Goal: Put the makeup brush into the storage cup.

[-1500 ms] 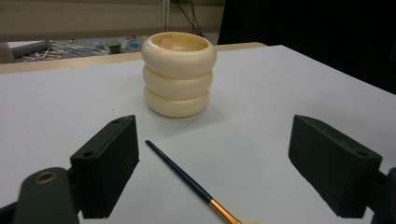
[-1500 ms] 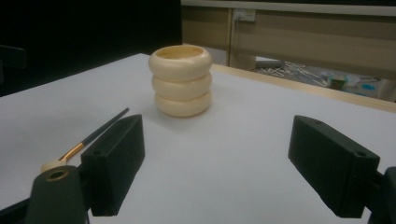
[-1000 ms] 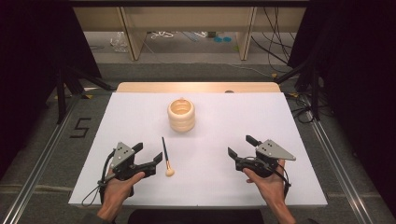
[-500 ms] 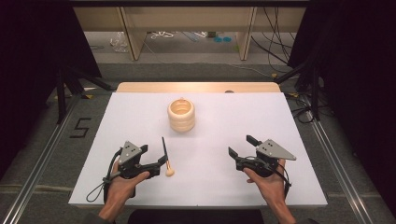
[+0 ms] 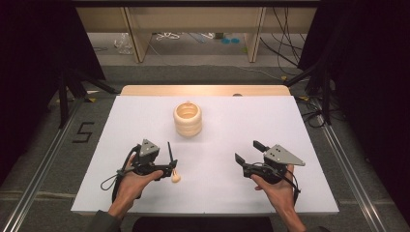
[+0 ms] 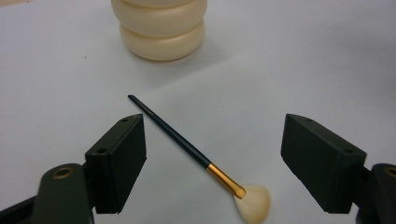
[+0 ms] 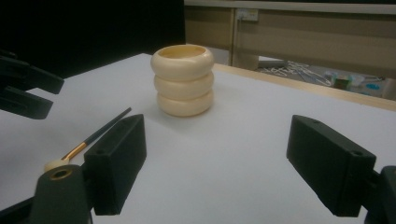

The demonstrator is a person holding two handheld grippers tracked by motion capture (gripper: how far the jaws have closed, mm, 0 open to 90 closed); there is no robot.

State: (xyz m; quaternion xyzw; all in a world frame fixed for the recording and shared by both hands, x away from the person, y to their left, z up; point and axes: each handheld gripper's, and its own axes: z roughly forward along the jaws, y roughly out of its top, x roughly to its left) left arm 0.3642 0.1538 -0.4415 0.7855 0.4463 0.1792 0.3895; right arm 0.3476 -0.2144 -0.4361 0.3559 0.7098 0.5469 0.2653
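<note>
Left gripper over brush on counter, jaws apart, just been closing, brush between them untouched, right gripper jaws apart, holder at 12 o'clock

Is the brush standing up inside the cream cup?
No, the brush lies flat on the white table, apart from the cream cup.

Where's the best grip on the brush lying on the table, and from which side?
On the thin dark handle of the brush, just above the gold ferrule, probably coming from above with the jaws straddling it crosswise. It lies flat on the white table, and the soft bristles would give. The left gripper already has it between open jaws, which have just been closing.
</note>
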